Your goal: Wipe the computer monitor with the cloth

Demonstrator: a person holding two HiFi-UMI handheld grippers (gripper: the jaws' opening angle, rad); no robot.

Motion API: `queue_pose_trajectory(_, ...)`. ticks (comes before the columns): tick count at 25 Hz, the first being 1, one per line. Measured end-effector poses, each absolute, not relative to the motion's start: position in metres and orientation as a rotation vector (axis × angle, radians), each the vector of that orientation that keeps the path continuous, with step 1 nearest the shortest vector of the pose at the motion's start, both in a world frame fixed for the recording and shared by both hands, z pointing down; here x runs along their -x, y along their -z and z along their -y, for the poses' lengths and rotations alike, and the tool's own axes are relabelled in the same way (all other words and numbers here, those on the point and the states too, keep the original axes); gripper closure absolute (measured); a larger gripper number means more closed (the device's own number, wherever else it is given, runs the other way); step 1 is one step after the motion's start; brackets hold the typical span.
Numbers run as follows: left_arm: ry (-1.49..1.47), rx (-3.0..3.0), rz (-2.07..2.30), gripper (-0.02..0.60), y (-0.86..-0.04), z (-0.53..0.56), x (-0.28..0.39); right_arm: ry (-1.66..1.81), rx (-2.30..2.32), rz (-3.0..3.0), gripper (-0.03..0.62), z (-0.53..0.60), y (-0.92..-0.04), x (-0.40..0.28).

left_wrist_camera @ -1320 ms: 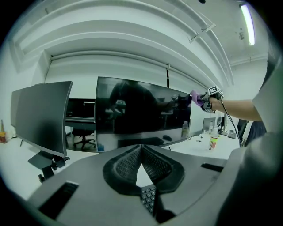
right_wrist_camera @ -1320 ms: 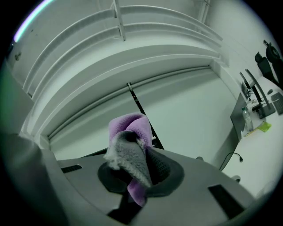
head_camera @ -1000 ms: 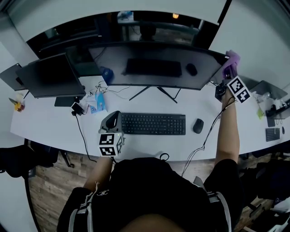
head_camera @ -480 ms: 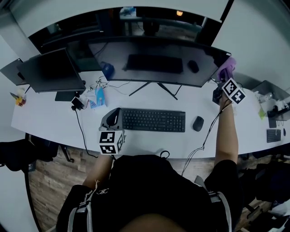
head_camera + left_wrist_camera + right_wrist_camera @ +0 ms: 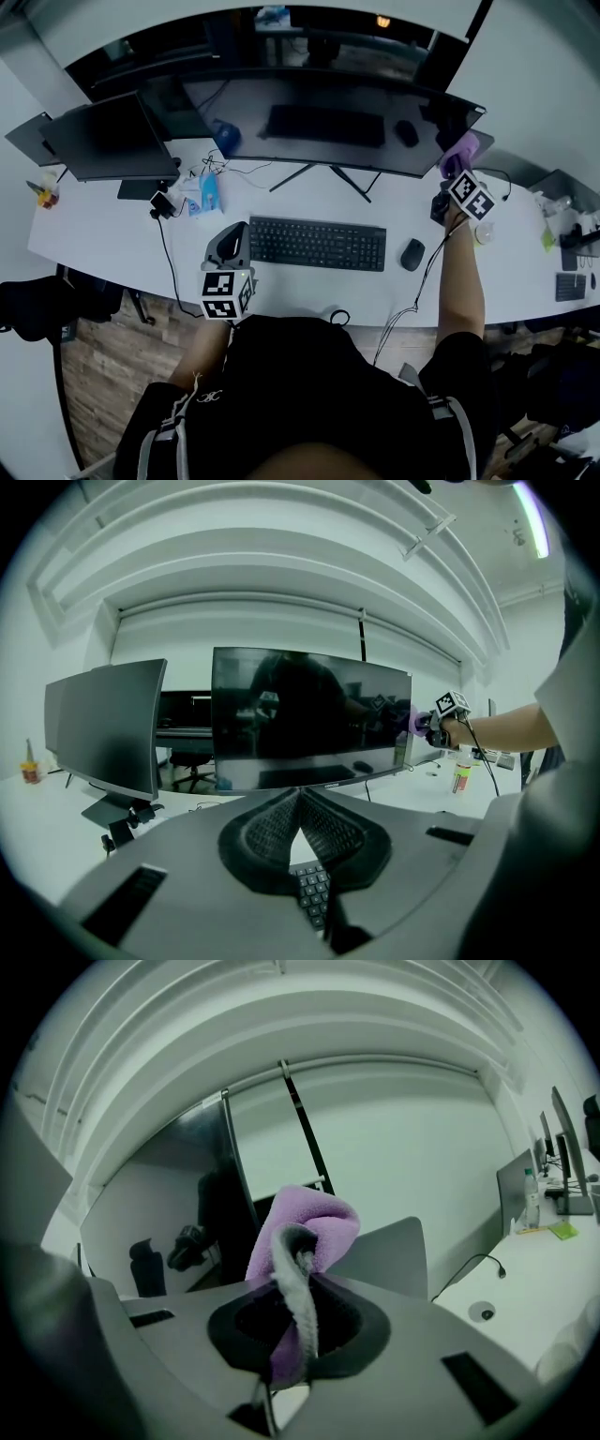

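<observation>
Fingers point(image 5: 352, 1326) of the right gripper point(image 5: 302, 1279) are clamped on a folded purple cloth point(image 5: 319, 1218), with a grey-edged fold pinched between them and a rounded wad standing out past the tips. That wad sits at the right-hand end of the wide curved monitor point(image 5: 328, 122). From the head view I cannot tell whether it presses on the glass or hangs just off it.

The grip is the main hazard. Only a narrow fold is held, so dragging it sideways across the screen could pull it loose. The wad also stands out only a little past the tips, so a steep angle could bring a hard fingertip against the panel and mark it. Pressing at the far end of a screen standing on a splayed stand point(image 5: 328, 178) could twist the monitor rather than clean it.

A cable trails from the right gripper over the bench point(image 5: 112, 253), close to the mouse point(image 5: 411, 255), and a long sweep left might snag it. A small bottle point(image 5: 483, 232) stands just beside the forearm and looks easy to knock.

The left gripper point(image 5: 300, 799) has its fingers together on nothing and sits low by the left end of the keyboard point(image 5: 317, 244), well away from the wiping.
</observation>
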State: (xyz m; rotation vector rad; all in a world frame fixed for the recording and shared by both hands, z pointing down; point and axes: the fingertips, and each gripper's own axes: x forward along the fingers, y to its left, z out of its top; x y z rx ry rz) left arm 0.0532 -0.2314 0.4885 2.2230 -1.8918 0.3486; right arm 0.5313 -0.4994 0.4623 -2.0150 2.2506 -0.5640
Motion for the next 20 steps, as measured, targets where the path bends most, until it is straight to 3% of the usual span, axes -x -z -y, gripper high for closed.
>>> queue_pose_trajectory(20, -0.461, -2.215, 1.899, 0.569, -0.489, 0.238, -0.070, 0.955, 1.873, -2.142, 0.539, 0.512, -0.577, -0.539)
